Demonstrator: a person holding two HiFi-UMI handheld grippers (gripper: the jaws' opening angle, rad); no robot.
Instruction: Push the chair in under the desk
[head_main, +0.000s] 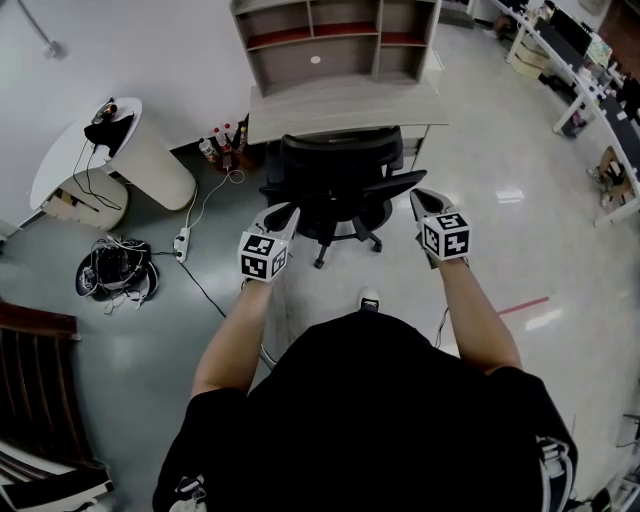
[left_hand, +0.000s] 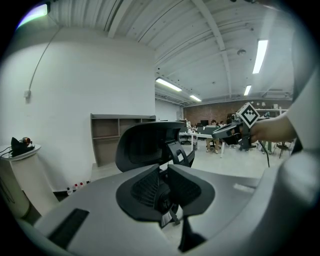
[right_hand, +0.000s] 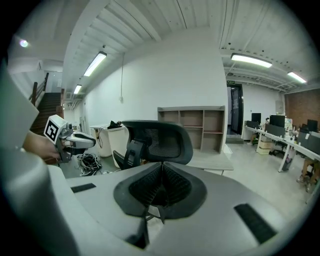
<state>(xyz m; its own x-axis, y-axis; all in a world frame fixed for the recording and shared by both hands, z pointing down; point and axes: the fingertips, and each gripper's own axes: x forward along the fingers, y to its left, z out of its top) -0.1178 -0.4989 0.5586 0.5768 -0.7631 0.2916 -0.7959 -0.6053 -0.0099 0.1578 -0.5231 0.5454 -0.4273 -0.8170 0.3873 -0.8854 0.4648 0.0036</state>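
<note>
**Now: two hand-held grippers flanking an office chair at the desk**

Left hand-held gripper: its jaws stand a narrow slit apart, and nothing is clamped between the pads. Right hand-held gripper: its jaws are together, tip against tip, and empty. Each hand-held gripper carries a cube with square markers and is held out on a bare forearm, pointing slightly downward toward the chair.

In the head view the two hand-held grippers sit on either side of the chair, each tip close to an armrest. Whether either tip touches the chair cannot be told. Both gripper views show the backrest a little ahead of the jaws.

The chair is black, with a mesh backrest, two armrests and a star base on castors. Its back is turned toward the person and its seat faces the desk. It stands on the grey floor directly in front of the desk's front edge, with the backrest and base on the person's side of it.

The desk is pale wood and bears an open shelf unit.
</note>
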